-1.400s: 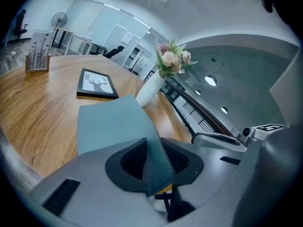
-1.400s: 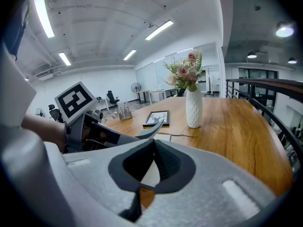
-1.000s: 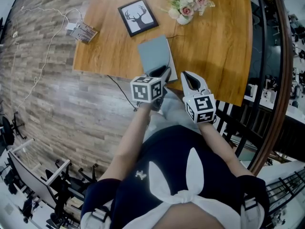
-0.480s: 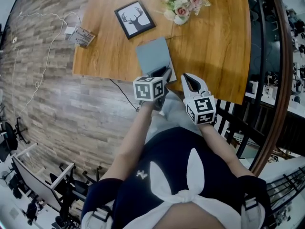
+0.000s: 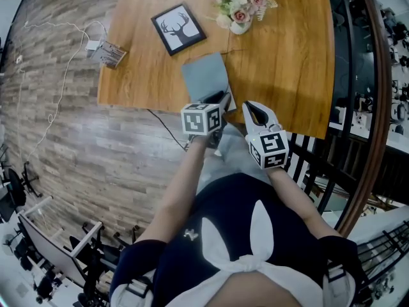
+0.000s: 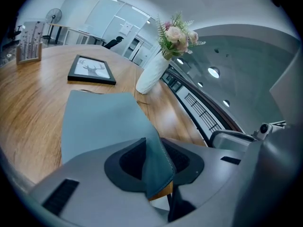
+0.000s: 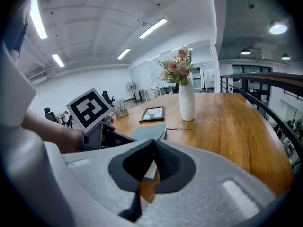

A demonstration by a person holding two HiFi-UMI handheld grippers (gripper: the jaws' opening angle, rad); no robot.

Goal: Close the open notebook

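The notebook (image 5: 204, 74) has a grey-blue cover and lies at the table's near edge with the cover down flat. My left gripper (image 5: 217, 98) is at its near corner. In the left gripper view, that corner of the notebook (image 6: 99, 122) runs between the pads of the left gripper (image 6: 154, 162), which pinch it. My right gripper (image 5: 254, 109) hovers just right of the notebook over the table edge. In the right gripper view, the tips of the right gripper (image 7: 152, 167) meet with nothing held, and the notebook (image 7: 149, 132) lies ahead to the left.
A framed deer picture (image 5: 179, 29) and a white vase of flowers (image 5: 239, 8) stand beyond the notebook on the wooden table (image 5: 287, 56). A card holder (image 5: 107, 52) with a cable sits at the left corner. A curved railing (image 5: 377, 107) runs along the right.
My left gripper has sunk slightly toward the table with the cover's corner still in it. The right gripper has stayed where it was.
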